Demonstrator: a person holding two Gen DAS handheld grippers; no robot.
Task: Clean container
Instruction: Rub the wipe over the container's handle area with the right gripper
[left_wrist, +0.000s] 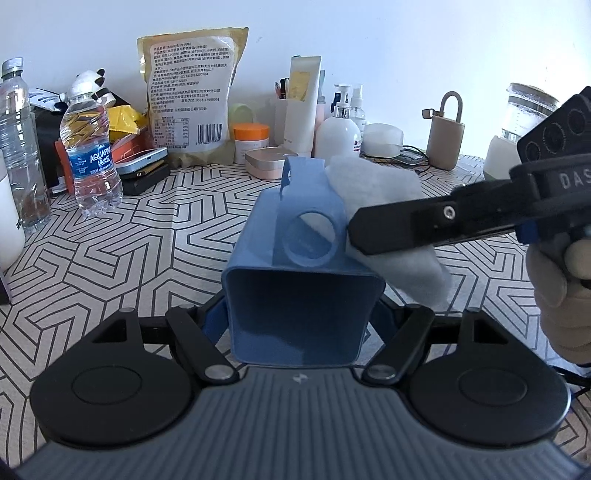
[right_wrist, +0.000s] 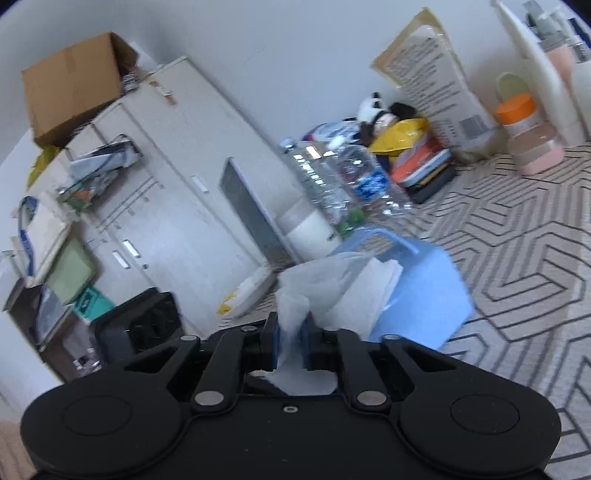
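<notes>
Water bottle (left_wrist: 90, 147) far left of left claw (left_wrist: 299, 317), on patterned tablecloth (left_wrist: 147, 229); left claw clamped on blue container (left_wrist: 295, 295), lying between its jaws; right claw (right_wrist: 290, 345) pinching white wipe (right_wrist: 332, 291), pressed against container's right side, gloved hand (left_wrist: 557, 295) behind

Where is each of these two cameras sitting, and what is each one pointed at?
Left wrist view: sits on the left gripper, looking over the blue container it clamps toward the cluttered table; the right gripper and a gloved hand show.
Right wrist view: sits on the right gripper, tilted, facing cabinets; only its own fingers show, pinching a white wipe.
Both share the container, wipe, water bottle and patterned tablecloth.
</notes>
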